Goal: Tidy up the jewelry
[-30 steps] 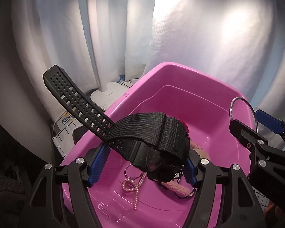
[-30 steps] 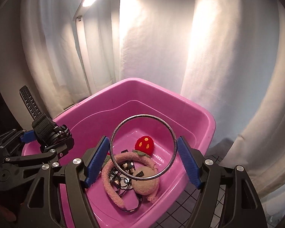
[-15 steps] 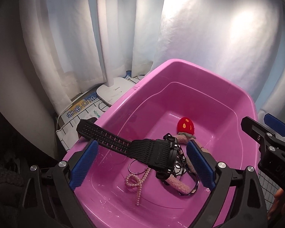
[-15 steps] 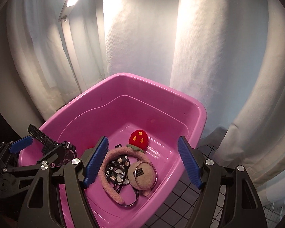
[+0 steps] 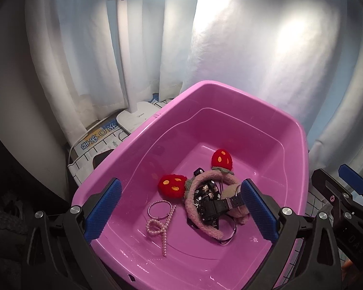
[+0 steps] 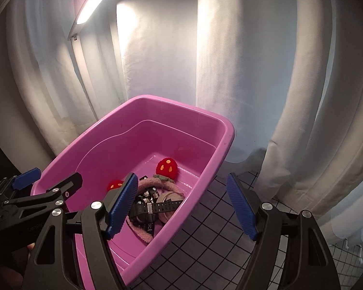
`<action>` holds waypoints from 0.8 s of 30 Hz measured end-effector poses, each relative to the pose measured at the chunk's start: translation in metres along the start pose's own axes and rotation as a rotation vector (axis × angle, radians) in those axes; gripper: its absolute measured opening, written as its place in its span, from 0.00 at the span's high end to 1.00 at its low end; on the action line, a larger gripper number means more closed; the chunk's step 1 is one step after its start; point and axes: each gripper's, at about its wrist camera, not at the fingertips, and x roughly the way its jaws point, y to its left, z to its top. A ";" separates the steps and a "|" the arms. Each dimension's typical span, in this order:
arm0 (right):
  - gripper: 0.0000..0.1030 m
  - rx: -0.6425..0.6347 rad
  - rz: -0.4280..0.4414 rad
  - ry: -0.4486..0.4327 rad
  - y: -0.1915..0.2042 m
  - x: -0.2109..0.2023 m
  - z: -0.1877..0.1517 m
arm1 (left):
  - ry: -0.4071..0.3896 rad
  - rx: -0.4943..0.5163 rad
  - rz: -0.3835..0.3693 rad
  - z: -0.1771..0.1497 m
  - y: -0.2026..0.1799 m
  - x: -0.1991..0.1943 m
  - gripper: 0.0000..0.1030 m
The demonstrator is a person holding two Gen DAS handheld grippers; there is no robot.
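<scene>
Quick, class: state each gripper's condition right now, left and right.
Left gripper: open, holding nothing, above the pink tub.
Right gripper: open, holding nothing.

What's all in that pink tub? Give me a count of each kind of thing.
In the pink tub:
Fuzzy strawberry headband: 1
Black watch: 1
Pearl strand: 1
Metal ring bangles: 2, one by the pearls, one under the headband
Black printed band: 1
Total: 6 that I can make out.
</scene>
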 end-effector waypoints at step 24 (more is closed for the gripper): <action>0.30 0.088 -0.067 0.091 -0.041 -0.033 -0.051 | 0.134 0.056 0.022 -0.036 -0.039 -0.020 0.06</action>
